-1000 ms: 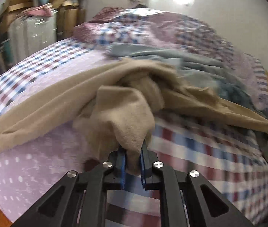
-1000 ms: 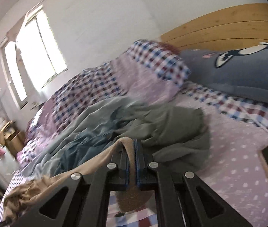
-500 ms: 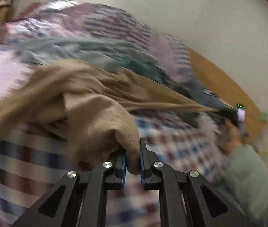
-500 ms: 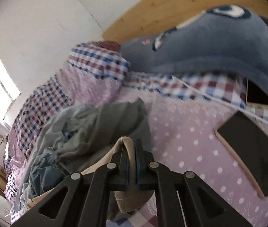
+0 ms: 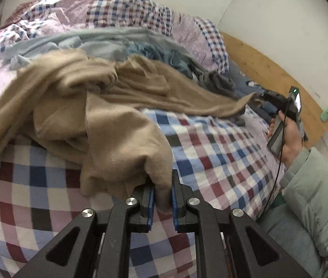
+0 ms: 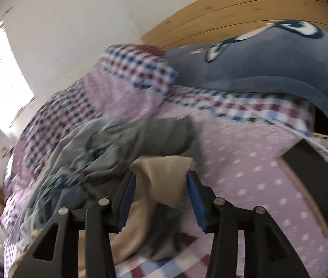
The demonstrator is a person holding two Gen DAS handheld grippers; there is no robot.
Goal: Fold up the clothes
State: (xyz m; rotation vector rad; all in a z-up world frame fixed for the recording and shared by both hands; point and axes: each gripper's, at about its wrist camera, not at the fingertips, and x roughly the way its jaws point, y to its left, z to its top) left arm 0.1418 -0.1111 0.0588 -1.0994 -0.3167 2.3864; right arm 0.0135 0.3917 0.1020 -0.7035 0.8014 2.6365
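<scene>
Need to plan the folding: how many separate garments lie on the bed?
3 visible: a beige garment nearest, held by the left tongs; a pale blue garment behind it; a dark grey garment toward the headboard. The pile may hide more.

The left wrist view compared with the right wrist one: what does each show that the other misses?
Only the left wrist view shows the left gripper shut on a corner of the tan fleece garment, and a person's hand in a pale green sleeve holding the right gripper's handle.

Only the right wrist view shows the right gripper, jaws opening with a tan edge between them, a dark flat tablet, and a blue-grey plush pillow.

Both show the garment, the grey-blue clothes pile, the checked bedsheet and the wooden headboard.
</scene>
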